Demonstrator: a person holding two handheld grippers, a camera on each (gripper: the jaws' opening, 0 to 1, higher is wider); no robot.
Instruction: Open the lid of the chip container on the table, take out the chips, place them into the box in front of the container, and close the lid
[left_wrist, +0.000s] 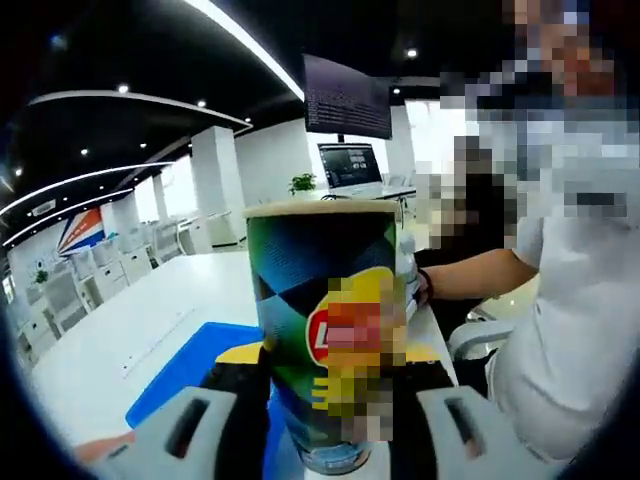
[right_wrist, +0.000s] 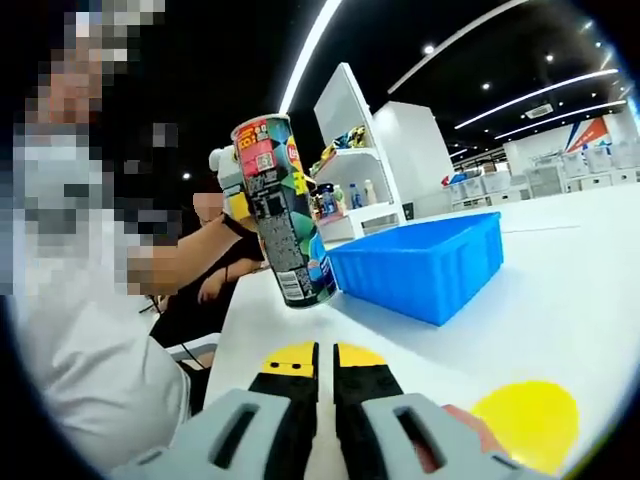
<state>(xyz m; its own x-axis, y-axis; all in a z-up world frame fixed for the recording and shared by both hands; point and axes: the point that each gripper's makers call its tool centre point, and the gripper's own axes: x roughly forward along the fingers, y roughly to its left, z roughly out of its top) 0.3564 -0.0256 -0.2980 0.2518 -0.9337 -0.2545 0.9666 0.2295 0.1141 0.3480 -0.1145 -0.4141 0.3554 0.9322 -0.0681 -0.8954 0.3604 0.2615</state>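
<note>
Left gripper view: tall green-and-blue cardboard chip container (left_wrist: 325, 330) with a yellow and red logo, standing upright at dead centre, held between the black, yellow-tipped jaws of the left tool (left_wrist: 328, 372), one jaw pressed on each flank. Rim of the container at 12 o'clock of the jaws, metal base at 6 o'clock, raised just off the white counter (left_wrist: 130, 330). Behind the container, at 8 o'clock, a corner of the blue plastic box (left_wrist: 190, 370). Beyond, at 12 o'clock, a dark monitor (left_wrist: 348, 97) hung from the ceiling. At 3 o'clock, a person in a white shirt (left_wrist: 575, 330).

Right gripper view: same chip container (right_wrist: 280, 215) at 11 o'clock from the right tool (right_wrist: 326, 362), tilted, top leaning to 11 o'clock, barcode side facing the camera, bottom edge just above the counter (right_wrist: 560, 300). Left tool (right_wrist: 230, 185) visible as grey and yellow parts against the container's far flank. Blue plastic box (right_wrist: 420, 265), rectangular and open-topped, resting on the counter at 1 o'clock, just beside the container's base. Right tool's black, yellow-tipped jaws pressed together, gripping nothing, well apart from container and box. Round yellow plastic lid (right_wrist: 525, 420) lying flat on the counter at 4 o'clock, near the right jaw. White shelf unit (right_wrist: 355, 165) behind the box at 12 o'clock.
</note>
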